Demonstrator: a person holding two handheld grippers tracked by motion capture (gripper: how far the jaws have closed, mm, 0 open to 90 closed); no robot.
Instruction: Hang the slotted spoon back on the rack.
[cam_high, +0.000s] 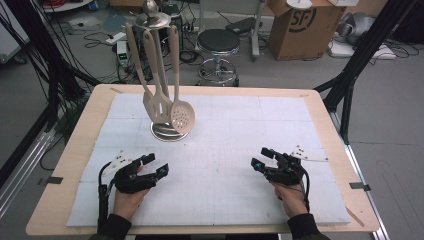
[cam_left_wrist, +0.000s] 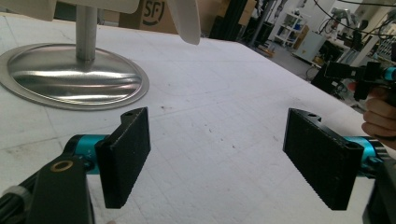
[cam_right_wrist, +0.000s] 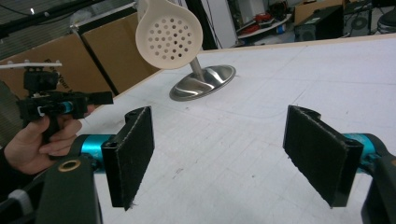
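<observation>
Desk (cam_high: 320, 125): wooden edge, white gridded mat on top. Utensil stand (cam_high: 169, 131) at far left-centre of the mat: steel domed base, three cream utensils hung from its top.
Skimmer (cam_high: 182, 116): perforated, hangs rightmost, low over the base, nearest both grippers.
Left hand-held gripper (cam_high: 151, 166), near left, jaws wide, nothing held. Right hand-held gripper (cam_high: 262, 158), near right, jaws wide, nothing held. Both well apart from the stand.
Judgement: a reach for a utensil is in hand. Approach the skimmer handle square-on, close on its flat sides, then lift clear of the hook without tipping the stand.
Cardboard box (cam_high: 300, 25) on the floor beyond the desk reads "SF".
</observation>
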